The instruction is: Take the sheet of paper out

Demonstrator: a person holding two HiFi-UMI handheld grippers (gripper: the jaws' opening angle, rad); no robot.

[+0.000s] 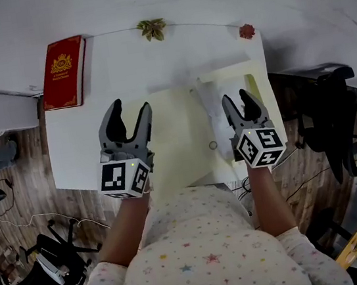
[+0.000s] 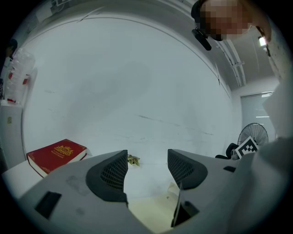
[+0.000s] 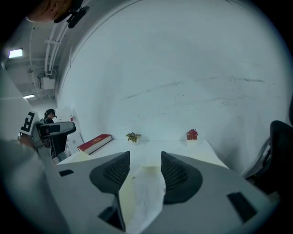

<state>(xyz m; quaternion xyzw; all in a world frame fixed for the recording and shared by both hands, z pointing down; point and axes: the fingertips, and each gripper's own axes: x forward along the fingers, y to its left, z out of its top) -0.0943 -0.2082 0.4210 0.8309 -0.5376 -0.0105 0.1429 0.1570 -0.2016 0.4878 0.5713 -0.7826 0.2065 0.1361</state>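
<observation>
Wood-plank floor surrounds a white rectangular surface. On it lies a large pale-yellow paper envelope. A crumpled white sheet of paper lies along the envelope's right side, its long axis running away from the person. The right claw hangs directly over that sheet, jaws apart, gripping nothing. The left claw, also spread and empty, hovers to the sheet's left, above the envelope.
</observation>
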